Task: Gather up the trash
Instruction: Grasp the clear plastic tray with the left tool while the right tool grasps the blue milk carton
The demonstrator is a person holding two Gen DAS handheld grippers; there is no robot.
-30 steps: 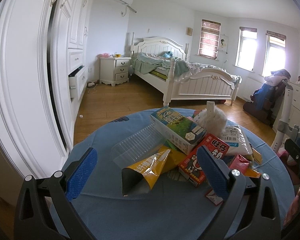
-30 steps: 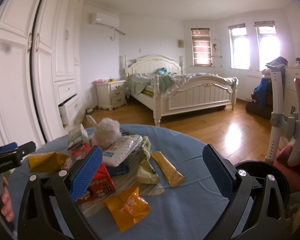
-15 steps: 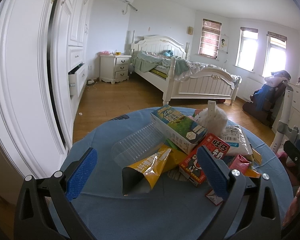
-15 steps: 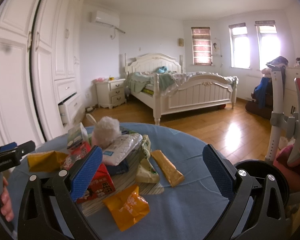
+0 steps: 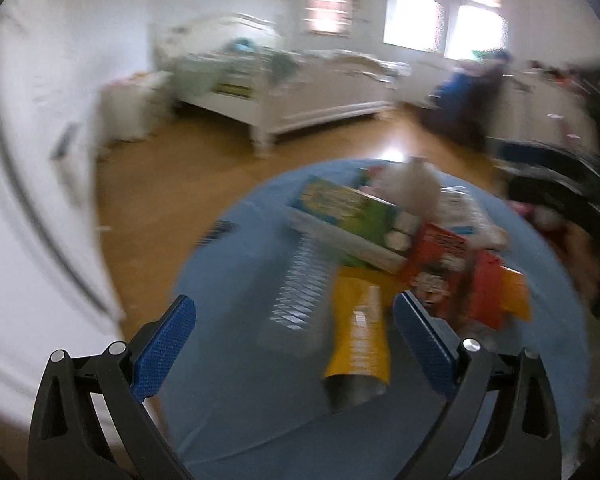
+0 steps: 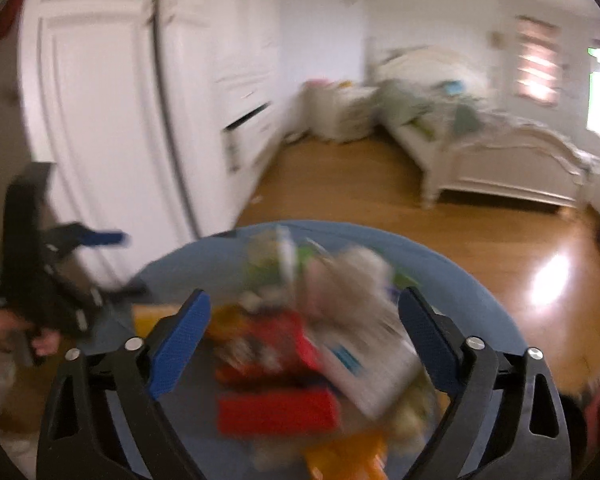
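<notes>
A heap of trash lies on the round blue table [image 5: 228, 392]. In the blurred left wrist view my left gripper [image 5: 294, 344] hangs open above the table's near side, a clear ribbed plastic cup [image 5: 300, 292] and a yellow snack bag [image 5: 358, 344] between its fingers, untouched. Behind them lie a green box [image 5: 348, 212], a red carton [image 5: 436, 260] and a white fluffy ball [image 5: 412, 184]. My right gripper [image 6: 302, 342] is over the heap, its jaws closing around the red carton [image 6: 276, 348] and a white packet [image 6: 364, 372] without touching them. A hand holds the left gripper [image 6: 60, 276] at the far left.
A white wardrobe [image 6: 112, 120] with an open drawer [image 6: 248, 120] stands close to the table's left. A white bed [image 6: 480, 148] lies across the wooden floor [image 6: 340, 184]. A dark blurred shape [image 5: 560, 188] fills the right edge of the left wrist view.
Both grippers have tipped downward and moved in over the trash heap. The right wrist view has swung left toward the wardrobe, and the right jaws stand narrower than before.
</notes>
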